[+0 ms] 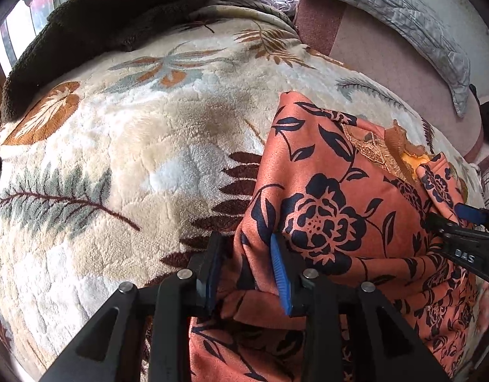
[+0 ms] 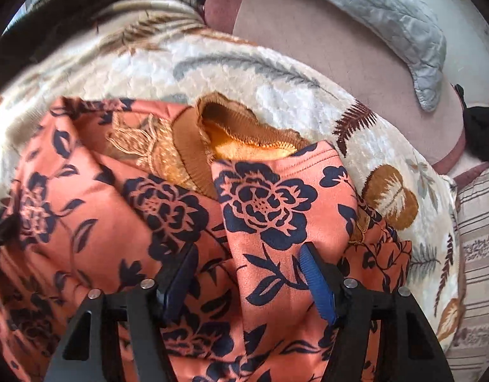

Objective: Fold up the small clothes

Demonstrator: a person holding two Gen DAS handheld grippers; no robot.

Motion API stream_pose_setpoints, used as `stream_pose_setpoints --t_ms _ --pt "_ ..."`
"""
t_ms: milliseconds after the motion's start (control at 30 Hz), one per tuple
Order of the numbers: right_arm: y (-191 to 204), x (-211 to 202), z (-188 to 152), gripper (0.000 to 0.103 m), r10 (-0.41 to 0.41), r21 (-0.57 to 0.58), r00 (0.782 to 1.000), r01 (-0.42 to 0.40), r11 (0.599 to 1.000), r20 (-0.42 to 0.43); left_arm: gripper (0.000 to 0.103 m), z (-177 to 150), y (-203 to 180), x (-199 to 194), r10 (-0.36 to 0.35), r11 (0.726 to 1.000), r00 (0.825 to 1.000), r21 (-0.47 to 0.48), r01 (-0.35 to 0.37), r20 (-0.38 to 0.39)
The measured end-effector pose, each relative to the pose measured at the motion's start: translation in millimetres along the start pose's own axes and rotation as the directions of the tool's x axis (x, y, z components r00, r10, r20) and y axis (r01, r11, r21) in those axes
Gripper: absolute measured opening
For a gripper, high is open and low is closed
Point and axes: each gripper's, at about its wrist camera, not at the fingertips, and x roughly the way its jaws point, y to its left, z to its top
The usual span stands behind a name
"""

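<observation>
An orange garment (image 1: 324,197) with a dark navy flower print lies on the bed, its ribbed brown collar (image 2: 238,121) and yellow fleece lining showing at the far end. My left gripper (image 1: 247,238) points down at the garment's left edge. A bunched fold sits between its blue pads (image 1: 281,273), but their faces stay bare, so it stands open. My right gripper (image 2: 248,250) is open wide over a folded-in sleeve (image 2: 276,210), with the cloth between its fingers and no squeeze on it. In the left wrist view the right gripper (image 1: 445,215) shows at the garment's right side.
A cream plush blanket (image 1: 123,159) with leaf patterns covers the bed. A dark brown fleece throw (image 1: 117,9) lies at the far left, a grey quilted pillow (image 2: 387,22) and a pink sheet (image 2: 333,51) at the far right. A striped cushion (image 2: 480,254) borders the right edge.
</observation>
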Motion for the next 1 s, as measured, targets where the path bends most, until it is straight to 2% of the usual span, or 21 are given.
stream_pose_setpoints --t_ms 33,67,100,133,167,267,333,433,533,633,700,767,833,867,900,967,1000 --pt "-0.6 7.2 1.7 0.063 -0.027 -0.006 1.0 0.027 1.0 -0.003 0.033 0.5 0.6 0.2 -0.003 1.0 1.0 0.002 0.003 -0.001" --pt "-2.9 11.3 4.1 0.045 -0.053 -0.003 0.999 0.053 0.999 -0.002 0.033 0.5 0.8 0.1 -0.004 1.0 1.0 0.006 0.004 -0.001" --pt "-9.0 12.2 6.0 0.031 -0.056 0.016 0.998 0.056 0.998 -0.003 0.033 1.2 1.1 0.7 -0.004 1.0 1.0 0.009 0.004 -0.001" --pt "-19.2 8.2 6.5 0.026 -0.023 0.061 1.0 0.022 0.998 0.009 0.033 1.4 1.3 0.8 -0.004 1.0 1.0 0.01 0.004 -0.001" --pt "-29.0 3.1 7.4 0.013 0.015 0.105 0.999 -0.018 0.994 0.029 0.033 1.6 1.1 1.0 -0.002 1.0 1.0 0.01 0.002 -0.001" --pt "-66.9 -18.0 -3.2 0.009 0.068 0.247 0.991 -0.094 0.964 0.113 0.034 1.5 -0.3 0.9 0.009 1.0 1.0 0.015 -0.009 0.003" --pt "-101.2 -31.8 -23.1 0.009 0.105 0.36 0.981 -0.158 0.919 0.162 0.034 0.8 -1.3 0.6 0.018 1.0 1.0 0.018 -0.018 0.009" --pt "-146.4 -36.4 -67.8 0.009 0.173 0.515 0.964 -0.255 0.818 0.202 0.034 -0.4 -3.2 0.0 0.028 0.999 1.0 0.018 -0.029 0.013" --pt "-169.6 -21.4 -123.6 0.009 0.3 0.606 0.928 -0.372 0.703 0.221 0.034 -1.7 -4.7 -0.5 0.04 0.999 0.999 0.012 -0.04 0.017" --pt "-176.8 -7.7 -176.4 0.011 0.354 0.67 0.91 -0.403 0.624 0.217 0.034 -2.8 -5.9 -2.7 0.055 0.998 0.998 0.008 -0.055 0.028" --pt "-188.4 -0.3 -199.4 0.011 0.377 0.708 0.895 -0.425 0.564 0.236 0.034 -3.7 -7.4 -4.2 0.068 0.998 0.997 0.016 -0.069 0.039" --pt "-204.6 -2.2 -213.2 0.013 0.368 0.746 0.881 -0.456 0.485 0.299 0.034 -4.2 -9.2 -7.7 0.086 0.996 0.994 0.018 -0.087 0.061" --pt "-216.8 -11.8 -210.4 0.025 0.352 0.732 0.851 -0.518 0.443 0.39 0.034 -3.7 -10.8 -15.5 0.105 0.994 0.988 0.02 -0.107 0.11" --pt "-218.9 -15.8 -203.0 0.055 0.351 0.716 0.84 -0.539 0.444 0.414 0.034 -2.6 -11.1 -20.3 0.108 0.994 0.985 0.018 -0.111 0.138" --pt "-220.2 -18.6 -192.7 0.089 0.35 0.7 0.832 -0.553 0.452 0.431 0.034 -1.2 -10.8 -25.0 0.105 0.994 0.981 0.013 -0.109 0.163" --pt "-220.0 -22.6 -174.0 0.09 0.3 0.677 0.828 -0.56 0.477 0.474 0.034 1.8 -9.1 -30.6 0.097 0.995 0.977 0.0 -0.099 0.192" --pt "-218.9 -20.1 -163.7 0.088 0.307 0.669 0.828 -0.56 0.488 0.469 0.034 2.9 -8.7 -30.9 0.094 0.995 0.976 -0.003 -0.095 0.196"
